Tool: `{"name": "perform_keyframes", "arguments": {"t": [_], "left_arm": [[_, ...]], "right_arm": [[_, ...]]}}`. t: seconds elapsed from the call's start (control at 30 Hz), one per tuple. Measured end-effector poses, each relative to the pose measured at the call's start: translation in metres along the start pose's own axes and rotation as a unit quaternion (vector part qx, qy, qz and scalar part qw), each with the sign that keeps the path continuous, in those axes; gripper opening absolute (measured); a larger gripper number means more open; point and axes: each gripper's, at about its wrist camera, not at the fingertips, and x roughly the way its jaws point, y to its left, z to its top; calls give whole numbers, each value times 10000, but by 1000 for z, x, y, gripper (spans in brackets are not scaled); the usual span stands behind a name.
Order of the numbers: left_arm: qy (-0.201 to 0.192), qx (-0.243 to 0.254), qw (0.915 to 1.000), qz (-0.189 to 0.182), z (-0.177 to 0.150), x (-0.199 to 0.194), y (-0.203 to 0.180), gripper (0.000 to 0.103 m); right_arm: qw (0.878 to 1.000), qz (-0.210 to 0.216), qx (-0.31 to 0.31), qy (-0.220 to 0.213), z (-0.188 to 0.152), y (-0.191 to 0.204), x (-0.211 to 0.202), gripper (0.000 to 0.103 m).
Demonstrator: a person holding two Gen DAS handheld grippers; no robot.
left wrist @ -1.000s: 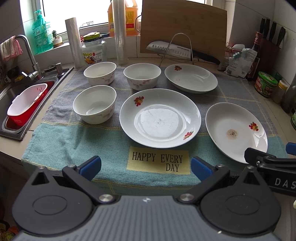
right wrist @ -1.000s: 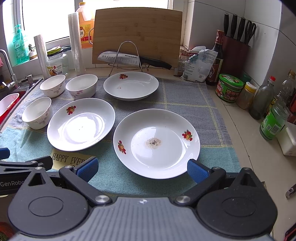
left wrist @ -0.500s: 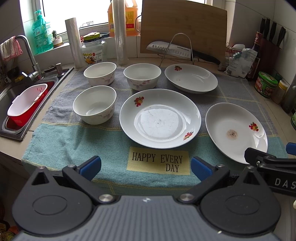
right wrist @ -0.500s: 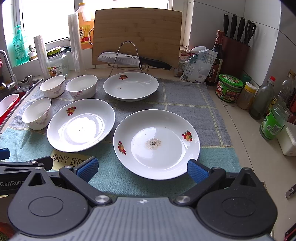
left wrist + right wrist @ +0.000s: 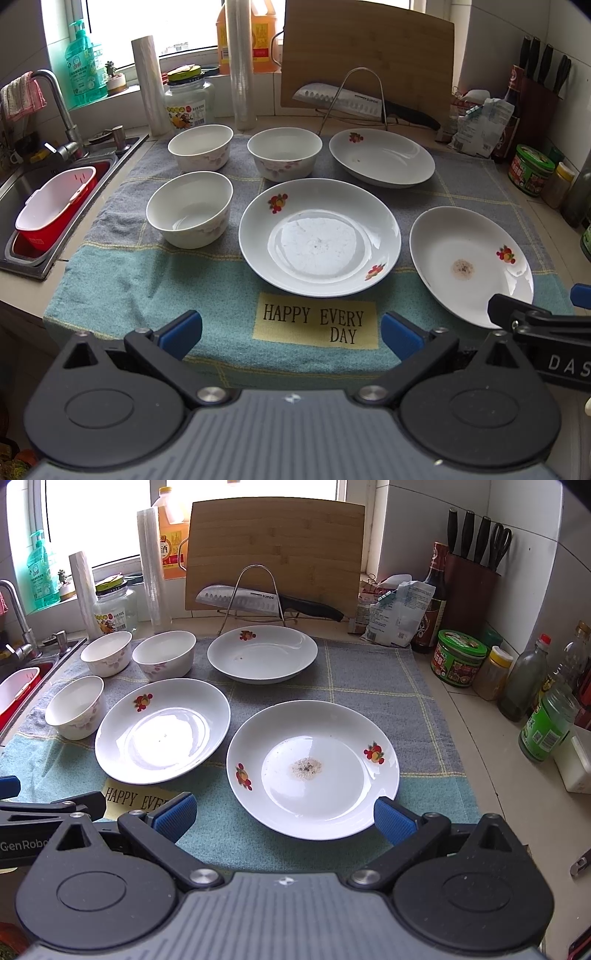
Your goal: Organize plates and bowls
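Three white plates with fruit prints lie on a towel mat [image 5: 147,288]: a middle plate [image 5: 319,236], a stained right plate [image 5: 469,264] and a far plate [image 5: 382,157]. Three white bowls stand left: a near bowl [image 5: 190,214] and two far bowls [image 5: 201,147] [image 5: 284,153]. My left gripper [image 5: 291,334] hovers open over the mat's front edge. In the right wrist view my right gripper [image 5: 284,814] is open at the near rim of the stained plate [image 5: 314,768], beside the middle plate [image 5: 162,729]; the far plate [image 5: 262,653] and the bowls [image 5: 75,707] lie beyond.
A sink [image 5: 33,206] with a red and white basket [image 5: 55,206] is at the left. A cutting board [image 5: 275,554], a knife on a wire rack [image 5: 258,598], jars and bottles [image 5: 458,657] and a knife block [image 5: 472,579] line the back and right counter.
Both grippers have crept very slightly forward; the dishes stay where they were.
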Motion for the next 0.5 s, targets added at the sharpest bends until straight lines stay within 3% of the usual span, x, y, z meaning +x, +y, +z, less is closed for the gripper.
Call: {"name": "perform_keyframes", "arguments": {"t": [0.5], "left_arm": [[-43, -38, 10000, -16, 0, -4, 1, 102]], "right_arm": [[9998, 84, -108, -133, 1, 0, -2, 103]]}}
